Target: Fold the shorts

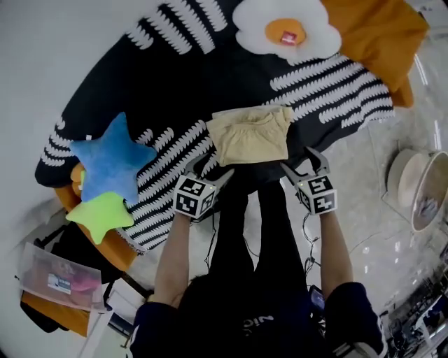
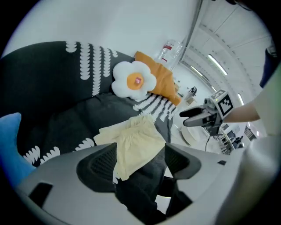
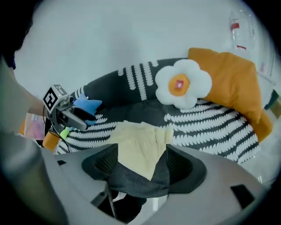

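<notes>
Where black patterned cloth [image 1: 175, 84] bears the shorts [image 1: 250, 135], glossy floor [image 1: 364, 168], perhaps tiled, adjoins.

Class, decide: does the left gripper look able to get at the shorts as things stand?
Probably yes. The left gripper hangs open right at the near edge of the shorts, whose corner shows between its jaws; nothing lies in the way.

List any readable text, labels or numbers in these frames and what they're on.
Nothing reads clearly.
Red tag on egg pillow: too small.
Bottle label: blurred.
Label on clear bag: blurred.
Print on person's dark top: partial, unreadable.
Marker cubes: square patterns, no letters.
</notes>
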### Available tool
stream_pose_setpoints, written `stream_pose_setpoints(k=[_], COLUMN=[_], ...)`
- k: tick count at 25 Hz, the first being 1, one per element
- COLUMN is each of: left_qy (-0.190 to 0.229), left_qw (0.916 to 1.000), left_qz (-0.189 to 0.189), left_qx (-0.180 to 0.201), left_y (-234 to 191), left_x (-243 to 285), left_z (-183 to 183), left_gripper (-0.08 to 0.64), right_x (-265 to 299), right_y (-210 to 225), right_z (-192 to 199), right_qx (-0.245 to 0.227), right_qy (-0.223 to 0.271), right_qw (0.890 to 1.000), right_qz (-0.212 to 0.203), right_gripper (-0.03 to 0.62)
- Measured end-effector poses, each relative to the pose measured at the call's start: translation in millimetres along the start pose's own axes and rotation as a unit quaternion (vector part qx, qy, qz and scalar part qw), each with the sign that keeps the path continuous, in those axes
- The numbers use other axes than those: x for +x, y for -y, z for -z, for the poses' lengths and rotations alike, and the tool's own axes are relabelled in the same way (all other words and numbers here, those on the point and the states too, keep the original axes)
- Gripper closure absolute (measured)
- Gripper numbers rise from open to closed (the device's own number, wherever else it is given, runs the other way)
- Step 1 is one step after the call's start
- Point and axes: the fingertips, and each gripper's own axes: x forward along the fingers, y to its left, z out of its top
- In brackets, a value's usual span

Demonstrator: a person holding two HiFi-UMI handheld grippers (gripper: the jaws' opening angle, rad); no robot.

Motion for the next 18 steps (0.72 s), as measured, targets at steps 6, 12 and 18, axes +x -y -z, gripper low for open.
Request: stream_pose_setpoints(k=[6, 12, 18], left_qy=[0.069, 0.088, 0.127], left_qw=[0.9973, 0.9944, 0.9891], left_qz=[0.020, 0.020, 0.010], left_qx=[-0.011, 0.055, 0.074], left_y=[49.9, 94.6, 111.6], left_x=[-52.5, -97.2, -149.7], left_z=[-43.0, -63.0, -83.1], left_gripper=[0.236, 0.235, 0.236], right_x=[-63.2, -116.6, -154.5], right_y=[-39.1, -67.7, -91.3], right_z=[-48.2, -58.7, -77.1], right_qx=[-0.009, 0.012, 0.002], right_qy=[0.052, 0.079, 0.107], right_qw=[0.998, 0.996, 0.992], right_qz=[0.018, 0.045, 0.061], right_gripper=[0.245, 0.235, 0.230])
